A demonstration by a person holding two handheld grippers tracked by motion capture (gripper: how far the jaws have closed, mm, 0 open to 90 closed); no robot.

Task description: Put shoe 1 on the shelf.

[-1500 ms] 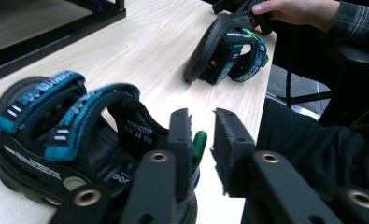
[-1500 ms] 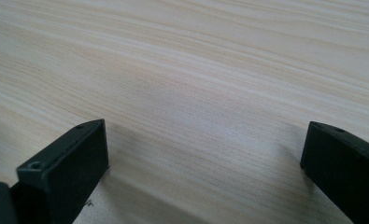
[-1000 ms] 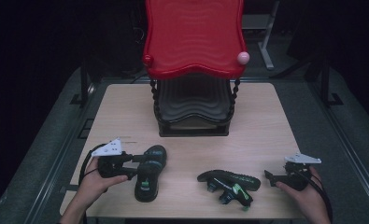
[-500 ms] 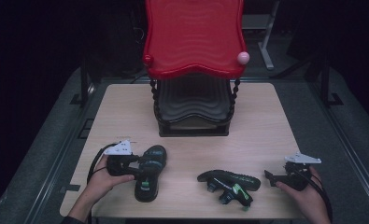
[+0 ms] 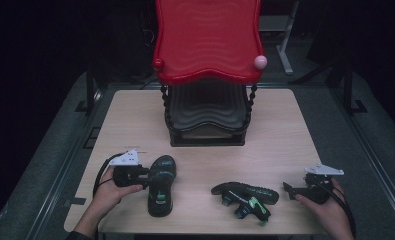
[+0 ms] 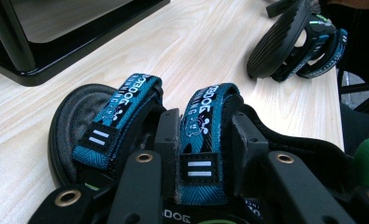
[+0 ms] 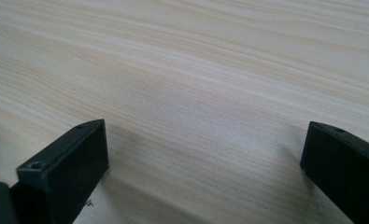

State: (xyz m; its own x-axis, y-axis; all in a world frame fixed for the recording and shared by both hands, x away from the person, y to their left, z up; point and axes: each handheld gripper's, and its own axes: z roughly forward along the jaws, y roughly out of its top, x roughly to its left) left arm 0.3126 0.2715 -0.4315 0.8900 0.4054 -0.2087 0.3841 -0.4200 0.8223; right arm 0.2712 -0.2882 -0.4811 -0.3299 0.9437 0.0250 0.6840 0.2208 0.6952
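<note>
The left gripper (image 6: pixel 204 154) has its fingers (image 6: pixel 167 140) drawn in on the rear blue strap (image 6: pixel 202 122) of the upright sandal (image 5: pixel 161 184). They have just been closing, and the strap sits between them with both fingers against its sides. That sandal lies sole-down on the tabletop (image 5: pixel 285 135), in front of the black rack (image 5: pixel 207 122) and towards its left corner. The grip is on a soft strap only, not on the sole. In my judgement the main risk is that, once lifted, the sandal will swing and hang toe-down or twist. It would then be hard to slide flat onto a rack shelf and could catch the shelf's front edge. The strap could also fold or creep out of the fingers if they have pinched only its outer edge, and the front strap (image 6: pixel 119 116), just beside it, may snag.

The right gripper (image 5: pixel 297 190) rests low over bare tabletop in front of the rack's right side, with its fingers (image 7: pixel 70 163) wide apart and nothing between them. The second sandal (image 5: pixel 245 197) lies tipped on its side between the two grippers, in front of the rack. In that pose its straps face sideways, so a grab from above may slip off the ribbed sole.
</note>
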